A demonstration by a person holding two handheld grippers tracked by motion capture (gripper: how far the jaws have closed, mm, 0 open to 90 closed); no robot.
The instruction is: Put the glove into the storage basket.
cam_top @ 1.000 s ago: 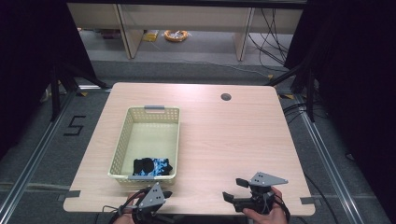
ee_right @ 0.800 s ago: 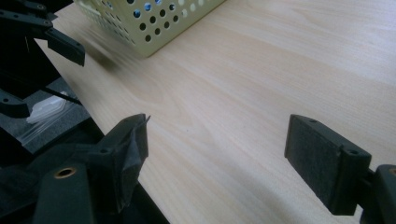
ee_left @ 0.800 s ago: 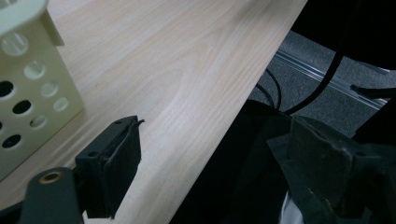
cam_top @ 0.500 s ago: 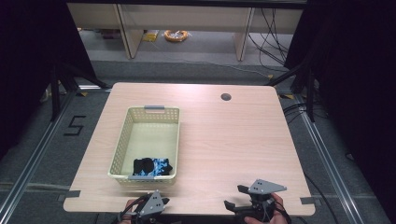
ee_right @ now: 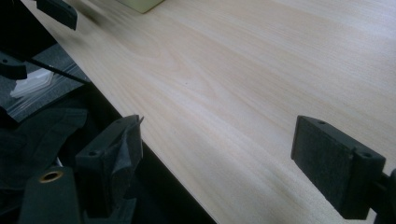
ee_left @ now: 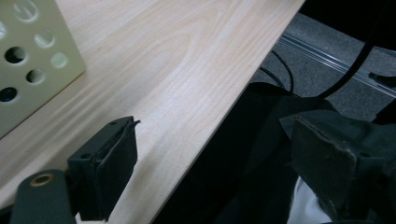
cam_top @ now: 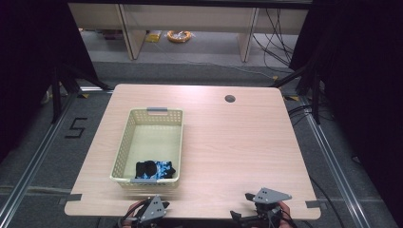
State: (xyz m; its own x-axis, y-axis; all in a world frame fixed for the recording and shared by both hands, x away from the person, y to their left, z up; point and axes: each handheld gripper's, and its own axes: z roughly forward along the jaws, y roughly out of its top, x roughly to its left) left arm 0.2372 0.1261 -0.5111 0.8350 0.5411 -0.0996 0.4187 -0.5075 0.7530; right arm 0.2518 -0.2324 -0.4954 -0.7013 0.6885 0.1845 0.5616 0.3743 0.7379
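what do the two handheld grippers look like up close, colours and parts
Both the left gripper and right gripper carry a grey three-cornered plate with small dark holes on top. Each has two black, blocky jaws with screw holes; a brass-coloured eyelet sits near one jaw. Dark cables trail from them.

Single readable mark: digit "5" (cam_top: 76, 128) in black tape on grey floor (cam_top: 43, 156), left of frame, beside table's left edge. No other text legible.

Both tools wide apart w/ nothing between: left tool (cam_top: 153, 209) and right tool (cam_top: 259, 209), right just widened.
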